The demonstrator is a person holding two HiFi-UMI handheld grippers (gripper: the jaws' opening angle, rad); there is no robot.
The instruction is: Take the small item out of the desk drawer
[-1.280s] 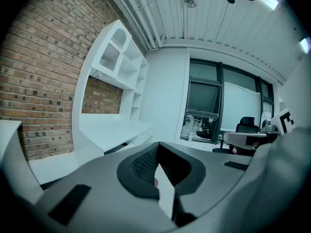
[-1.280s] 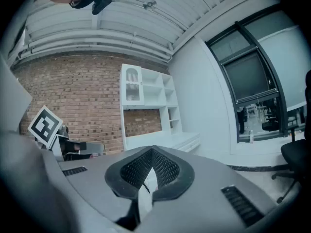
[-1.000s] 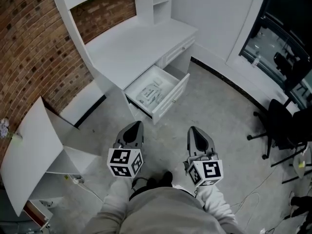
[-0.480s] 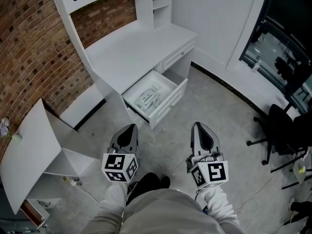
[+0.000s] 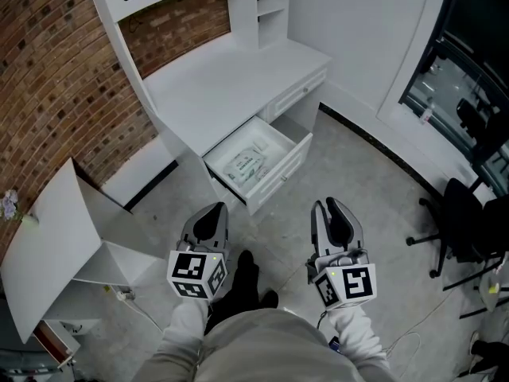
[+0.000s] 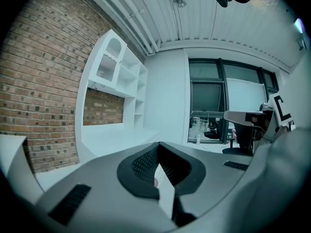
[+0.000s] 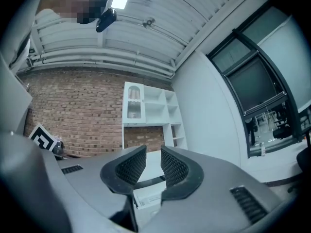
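Tongs at left (image 5: 213,210) low, apparently together

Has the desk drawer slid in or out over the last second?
No. The drawer stands as far out of the desk as before, packet inside.

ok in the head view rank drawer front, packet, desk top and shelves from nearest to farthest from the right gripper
From the right gripper, its jaws opening, nothing between them:
1. drawer front, ahead to its left.
2. packet, inside the open drawer.
3. desk top, behind the drawer.
4. shelves, at the desk's far end.
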